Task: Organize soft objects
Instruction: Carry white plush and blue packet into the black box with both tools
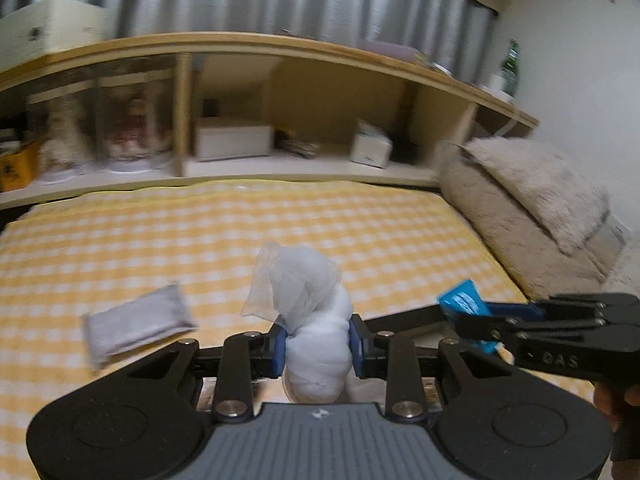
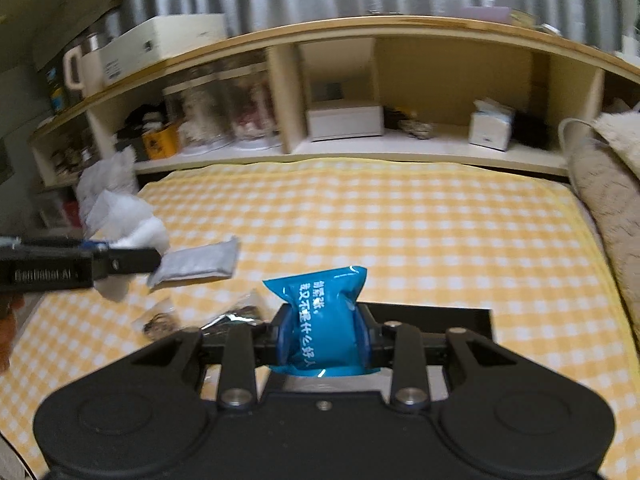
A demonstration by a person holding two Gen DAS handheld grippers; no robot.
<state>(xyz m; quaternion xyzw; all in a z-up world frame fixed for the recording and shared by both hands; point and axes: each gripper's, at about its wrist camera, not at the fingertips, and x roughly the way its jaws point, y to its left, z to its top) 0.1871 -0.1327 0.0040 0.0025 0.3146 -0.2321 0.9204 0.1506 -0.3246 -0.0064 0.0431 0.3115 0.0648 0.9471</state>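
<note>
**Left wrist and right wrist: both claws loaded, carry under way**

Left wrist view shows our left claw (image 1: pixel 318 346) clamped on a white mesh-wrapped bundle (image 1: pixel 308 316), held above the bed (image 1: pixel 360 232). Our right claw (image 2: pixel 324 334) squeezes a blue packet (image 2: pixel 326 316). We judge both items are mid-carry; next we need a drop spot, probably beside the grey pouch (image 1: pixel 136 326) near the bed's left edge. Only the right wrist view shows two small clear packets (image 2: pixel 160 322) lying at the bed's near edge, and a black tray (image 2: pixel 460 322) behind the right claw.
</note>
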